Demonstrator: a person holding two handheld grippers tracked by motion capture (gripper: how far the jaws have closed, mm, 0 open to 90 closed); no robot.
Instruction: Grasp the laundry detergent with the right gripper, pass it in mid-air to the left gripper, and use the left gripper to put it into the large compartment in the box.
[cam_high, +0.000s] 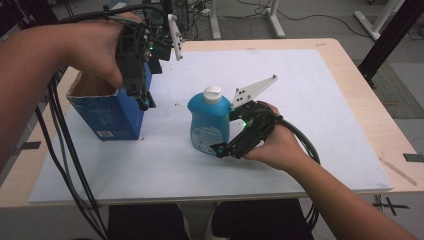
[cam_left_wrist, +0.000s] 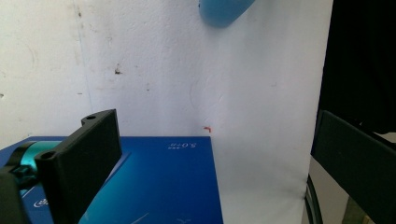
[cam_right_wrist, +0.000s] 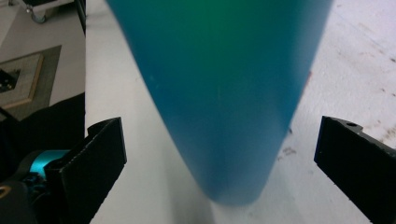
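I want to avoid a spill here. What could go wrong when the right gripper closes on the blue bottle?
1. The right gripper is open low around the standing blue bottle. A push from one jaw first may tip it.
2. The bottle looks rounded and smooth in the right gripper view, so it might slip when lifted.
3. The left gripper is open by the blue box; it could knock the box's wall.

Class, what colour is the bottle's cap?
White, on the blue bottle; the cap shows best in the high view.
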